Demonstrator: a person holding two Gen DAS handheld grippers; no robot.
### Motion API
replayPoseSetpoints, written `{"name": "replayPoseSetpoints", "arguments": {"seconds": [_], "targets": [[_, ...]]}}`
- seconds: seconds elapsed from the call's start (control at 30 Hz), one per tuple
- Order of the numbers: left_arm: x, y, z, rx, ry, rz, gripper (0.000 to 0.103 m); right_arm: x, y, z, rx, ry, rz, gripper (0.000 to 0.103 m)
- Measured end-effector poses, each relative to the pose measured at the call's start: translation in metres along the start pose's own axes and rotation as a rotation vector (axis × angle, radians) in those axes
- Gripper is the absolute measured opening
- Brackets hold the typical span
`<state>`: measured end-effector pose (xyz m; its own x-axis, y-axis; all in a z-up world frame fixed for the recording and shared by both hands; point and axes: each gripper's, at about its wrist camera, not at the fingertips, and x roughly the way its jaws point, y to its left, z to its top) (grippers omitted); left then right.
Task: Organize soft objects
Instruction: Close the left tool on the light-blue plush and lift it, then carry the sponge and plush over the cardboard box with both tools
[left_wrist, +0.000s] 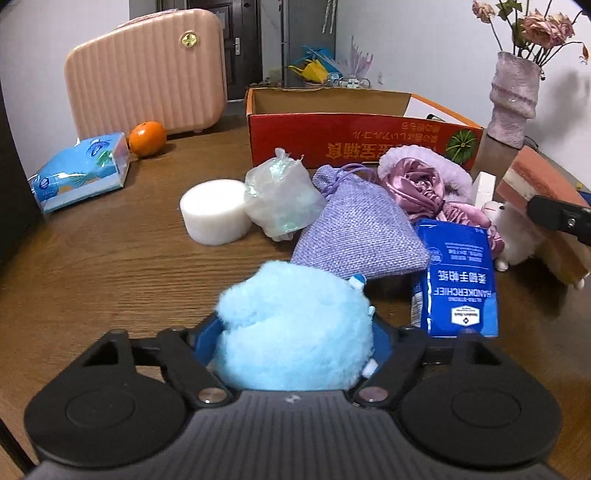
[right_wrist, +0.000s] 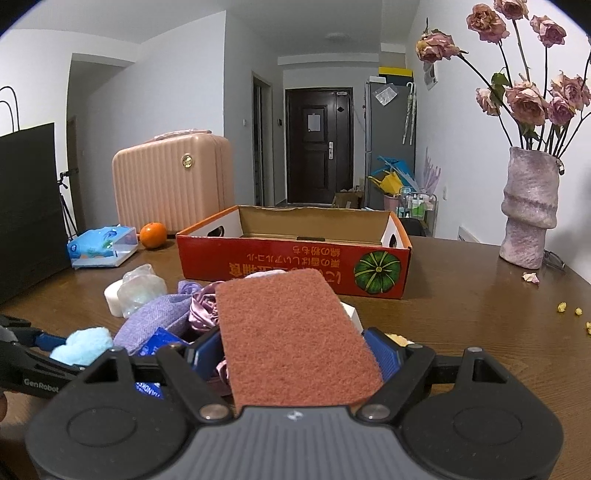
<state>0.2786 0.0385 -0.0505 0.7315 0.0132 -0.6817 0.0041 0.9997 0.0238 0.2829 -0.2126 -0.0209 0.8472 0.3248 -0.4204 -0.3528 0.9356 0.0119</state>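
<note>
Table (right_wrist: 480, 325) held a red cardboard box (right_wrist: 291, 266), open and standing behind a heap of soft things. Right gripper (right_wrist: 295, 354) pinched a reddish scouring sponge (right_wrist: 291, 332) above the heap. Left gripper (left_wrist: 295, 332) pinched a blue fluffy ball (left_wrist: 291, 332) at the heap's near edge.

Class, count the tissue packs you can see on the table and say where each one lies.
2. The light blue tissue pack lies at the far left beside the orange; the dark blue handkerchief pack lies right of the lilac pouch. The pile may hide more.
</note>
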Motion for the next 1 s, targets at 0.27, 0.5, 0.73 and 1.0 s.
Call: {"name": "replayPoseSetpoints", "arguments": {"seconds": [0.27, 0.5, 0.73, 1.0], "targets": [[-0.013, 0.006, 0.001, -0.032, -0.055, 0.013, 0.076, -0.004, -0.001, 0.000, 0.006, -0.020, -0.007, 0.081], [-0.033, 0.012, 0.004, -0.060, -0.132, 0.032, 0.076, -0.010, -0.004, 0.007, 0.011, -0.047, -0.017, 0.081], [-0.045, 0.007, 0.015, -0.048, -0.180, 0.015, 0.076, -0.015, -0.005, 0.018, -0.018, -0.073, -0.028, 0.081], [-0.058, -0.004, 0.039, -0.032, -0.250, 0.008, 0.077, -0.017, -0.010, 0.042, -0.042, -0.124, -0.041, 0.081]]}}
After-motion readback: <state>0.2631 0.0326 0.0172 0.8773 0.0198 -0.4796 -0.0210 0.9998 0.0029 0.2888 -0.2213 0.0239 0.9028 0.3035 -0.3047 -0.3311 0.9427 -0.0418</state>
